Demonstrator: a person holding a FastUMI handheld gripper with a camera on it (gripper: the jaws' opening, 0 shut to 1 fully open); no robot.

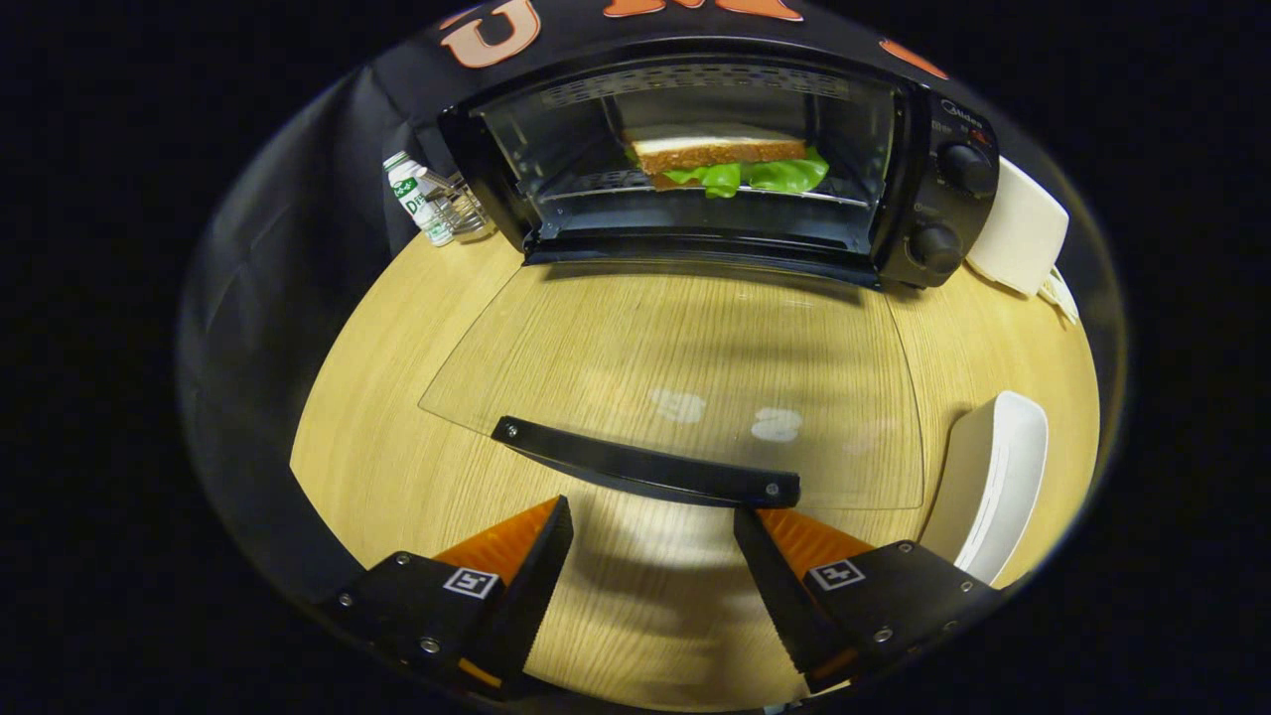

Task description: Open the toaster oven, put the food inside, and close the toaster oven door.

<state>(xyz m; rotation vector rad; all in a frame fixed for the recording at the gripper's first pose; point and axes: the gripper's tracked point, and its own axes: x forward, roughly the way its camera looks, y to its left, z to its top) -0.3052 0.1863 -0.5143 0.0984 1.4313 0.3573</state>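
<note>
Toaster oven (715, 159) stands at the far side of the wooden table (397, 447), door (685, 377) dropped fully down and lying flat toward the gripper. Sandwich (720, 157) sits inside the oven on the wire rack (596, 184), roughly centred, lettuce hanging off its front edge. Food looks placed; judging by that, only the door closing remains.

Gripper (653, 536) hangs just short of the door handle (645, 465), jaws spread wide, nothing held. Handle runs across just ahead of the fingertips, apparently apart from both.

Risks from here:
- The door is glass and lies low over the table. Little room shows under the handle; a finger coming in too flat may jam against the table or skid over the bar rather than hook it.
- Lifting from one end of the handle could twist the door or let it slip off and drop back.
- A hard swing shut may shunt the oven backward or jolt the sandwich on the rack.
- White plate (993, 487) sits just right of the door's near corner; a wide approach could knock it.
- Bottle (417, 199) and glass (467, 209) stand left of the oven, white box (1023, 228) to its right. If the oven slides, they get bumped.
</note>
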